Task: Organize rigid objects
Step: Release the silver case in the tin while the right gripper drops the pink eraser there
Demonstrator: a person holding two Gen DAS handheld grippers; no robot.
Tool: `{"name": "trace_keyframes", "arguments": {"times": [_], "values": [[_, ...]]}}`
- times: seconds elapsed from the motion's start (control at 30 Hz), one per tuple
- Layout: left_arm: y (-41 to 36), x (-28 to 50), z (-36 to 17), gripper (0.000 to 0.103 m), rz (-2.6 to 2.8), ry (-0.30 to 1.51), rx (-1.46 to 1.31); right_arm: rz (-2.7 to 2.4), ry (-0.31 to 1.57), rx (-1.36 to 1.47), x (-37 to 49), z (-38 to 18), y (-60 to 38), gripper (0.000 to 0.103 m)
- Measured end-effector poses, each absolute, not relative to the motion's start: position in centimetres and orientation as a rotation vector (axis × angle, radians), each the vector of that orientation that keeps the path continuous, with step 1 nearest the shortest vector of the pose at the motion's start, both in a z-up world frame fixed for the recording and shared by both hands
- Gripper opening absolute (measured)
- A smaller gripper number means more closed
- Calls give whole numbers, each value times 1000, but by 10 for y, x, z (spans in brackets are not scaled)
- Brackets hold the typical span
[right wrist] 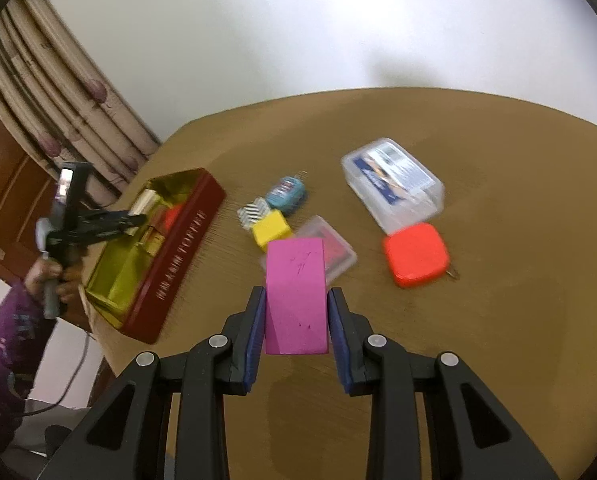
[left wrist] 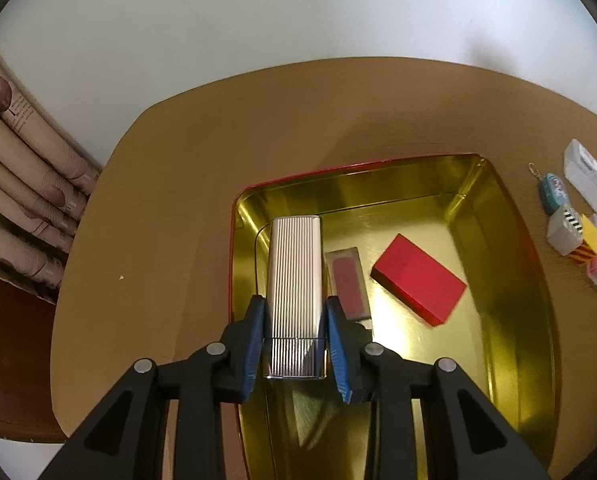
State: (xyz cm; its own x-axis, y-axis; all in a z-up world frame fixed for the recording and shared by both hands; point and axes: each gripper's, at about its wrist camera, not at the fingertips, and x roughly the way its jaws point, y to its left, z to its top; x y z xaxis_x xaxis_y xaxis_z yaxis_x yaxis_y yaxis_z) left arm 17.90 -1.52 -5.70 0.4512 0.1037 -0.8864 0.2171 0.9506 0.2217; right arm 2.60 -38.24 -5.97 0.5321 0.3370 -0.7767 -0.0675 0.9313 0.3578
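Inside the gold-lined tin point(left wrist: 498, 208), two things already lie flat on the floor: a red block point(left wrist: 418, 280) near the middle and a dark-red cased item point(left wrist: 348, 284) just beside it. The left tool point(left wrist: 294, 340) is pinching a ribbed silver case point(left wrist: 295, 280) between its blue pads, holding it over the tin's left part, next to the dark-red item; whether the case touches the floor of the tin I cannot tell. The right tool point(right wrist: 297, 320) is clamped on a magenta block point(right wrist: 296, 296), held above the brown surface point(right wrist: 498, 320), well apart from the tin.

So the sorting looks partly done. Two pieces are in, a third is about to be set down, and a fourth is in hand. Left out on the surface are a yellow cube point(right wrist: 271, 232), a striped cube point(right wrist: 254, 212) touching it, a blue keychain piece point(right wrist: 288, 194), a small clear box point(right wrist: 330, 254) with something red inside, a larger clear box point(right wrist: 394, 184) with a printed card, and an orange rounded case point(right wrist: 416, 254). By my reckoning more than half the load remains, and the tin has plenty of room
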Motion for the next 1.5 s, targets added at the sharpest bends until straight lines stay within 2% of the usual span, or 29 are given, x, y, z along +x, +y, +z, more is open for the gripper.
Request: {"name": "trace_keyframes", "arguments": {"times": [0.27, 0.57, 0.7, 0.97, 1.5], "values": [[-18, 178, -55, 31, -65, 1067, 333, 337, 956, 280, 46, -38, -341, 28], [-12, 127, -17, 31, -68, 975, 179, 476, 930, 225, 95, -16, -266, 28], [-7, 77, 2, 31, -36, 921, 73, 515, 962, 186, 130, -27, -229, 28], [11, 4, 8, 31, 4, 884, -113, 496, 1041, 106, 178, -68, -185, 28], [10, 0, -13, 31, -49, 915, -131, 410, 1064, -7, 205, -105, -166, 29]]}}
